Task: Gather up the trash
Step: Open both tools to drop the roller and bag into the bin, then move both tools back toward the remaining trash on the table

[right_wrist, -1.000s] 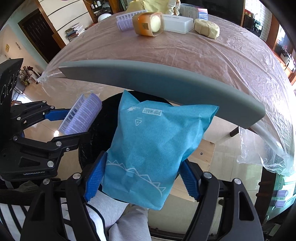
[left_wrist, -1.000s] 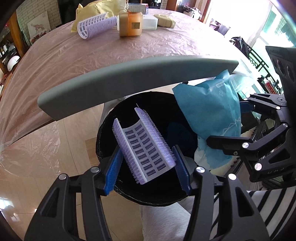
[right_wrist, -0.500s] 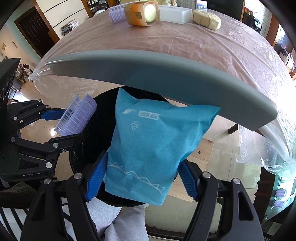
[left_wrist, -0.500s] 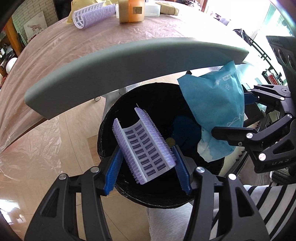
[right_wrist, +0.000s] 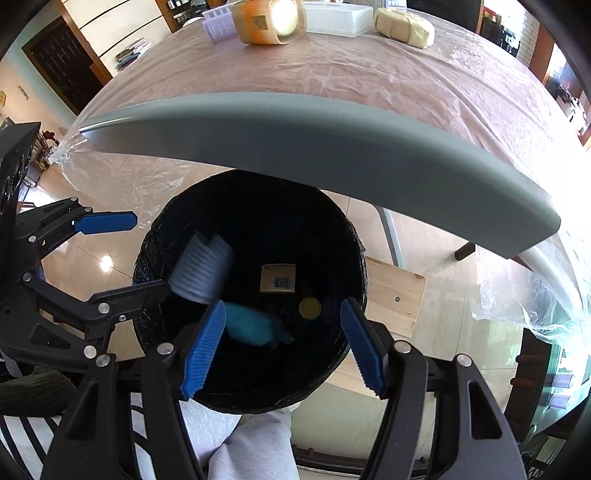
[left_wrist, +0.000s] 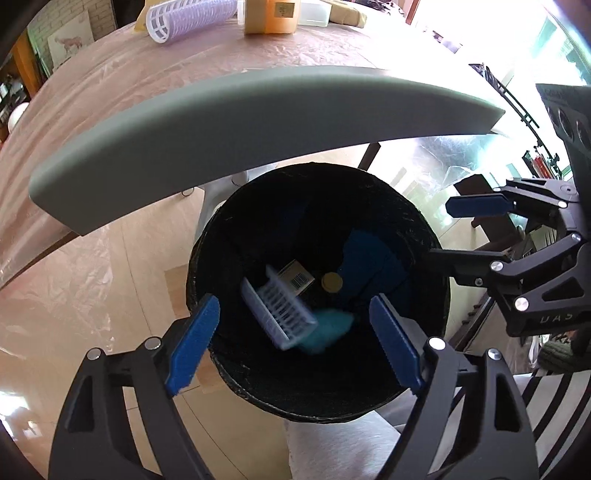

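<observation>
Left claw [left_wrist: 291, 343] and right claw [right_wrist: 282, 347] both spread wide and holding nothing above the black bin [left_wrist: 424, 236], blurred lilac curler [left_wrist: 279, 314] and teal bag [right_wrist: 255, 326] inside it, another curler [left_wrist: 188, 14] on the desk [left_wrist: 147, 92]

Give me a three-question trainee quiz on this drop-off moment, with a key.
1. True or false: the left gripper is shut on the purple hair roller.
2. Which of these lies inside the black trash bin? A) the orange jar B) a small barcoded box C) the white lidded container
3. Fill in: a second purple roller lies on the ____, beside the orange jar.

Key: 1. False; its jaws are spread and the roller, blurred, is in the bin, as is the teal bag. The right gripper is open too. 2. B, the barcoded box. 3. Table.
</observation>
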`<act>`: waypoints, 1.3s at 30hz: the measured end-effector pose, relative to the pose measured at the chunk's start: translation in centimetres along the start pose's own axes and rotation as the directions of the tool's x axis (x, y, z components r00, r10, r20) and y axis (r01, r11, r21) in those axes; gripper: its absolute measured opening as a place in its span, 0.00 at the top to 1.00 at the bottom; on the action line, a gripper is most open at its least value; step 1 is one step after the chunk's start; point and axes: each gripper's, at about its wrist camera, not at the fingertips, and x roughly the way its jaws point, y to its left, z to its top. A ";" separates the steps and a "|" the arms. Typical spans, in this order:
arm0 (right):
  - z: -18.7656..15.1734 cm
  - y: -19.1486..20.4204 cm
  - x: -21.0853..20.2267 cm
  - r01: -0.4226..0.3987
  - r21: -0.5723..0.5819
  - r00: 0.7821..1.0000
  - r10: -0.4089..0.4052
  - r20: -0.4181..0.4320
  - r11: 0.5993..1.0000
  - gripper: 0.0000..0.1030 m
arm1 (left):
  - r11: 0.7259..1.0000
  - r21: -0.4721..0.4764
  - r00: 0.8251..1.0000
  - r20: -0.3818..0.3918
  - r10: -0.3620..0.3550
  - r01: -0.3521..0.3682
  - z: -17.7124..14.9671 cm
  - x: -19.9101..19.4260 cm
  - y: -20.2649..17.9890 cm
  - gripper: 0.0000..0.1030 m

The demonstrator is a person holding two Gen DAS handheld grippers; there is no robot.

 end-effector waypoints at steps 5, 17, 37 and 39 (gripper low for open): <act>0.1 0.1 -0.3 -0.003 -0.004 1.000 0.003 0.007 1.000 0.38 | 1.000 0.004 1.000 0.004 0.005 -0.005 0.0 -0.1 0.1 0.18; 0.0 0.0 -8.2 0.008 -0.058 0.985 0.002 0.170 0.998 0.31 | 1.000 -0.013 0.990 0.137 -0.014 0.016 0.9 -6.3 -0.2 0.18; 13.8 -6.1 -9.7 0.168 0.116 0.913 -0.199 0.357 0.979 0.14 | 0.996 0.003 0.944 0.320 0.082 -0.087 11.3 -8.1 0.0 0.07; 14.6 -6.8 -8.3 0.169 0.110 0.926 -0.196 0.324 0.979 0.22 | 0.998 0.003 0.951 0.304 0.061 -0.065 11.9 -7.3 0.3 0.11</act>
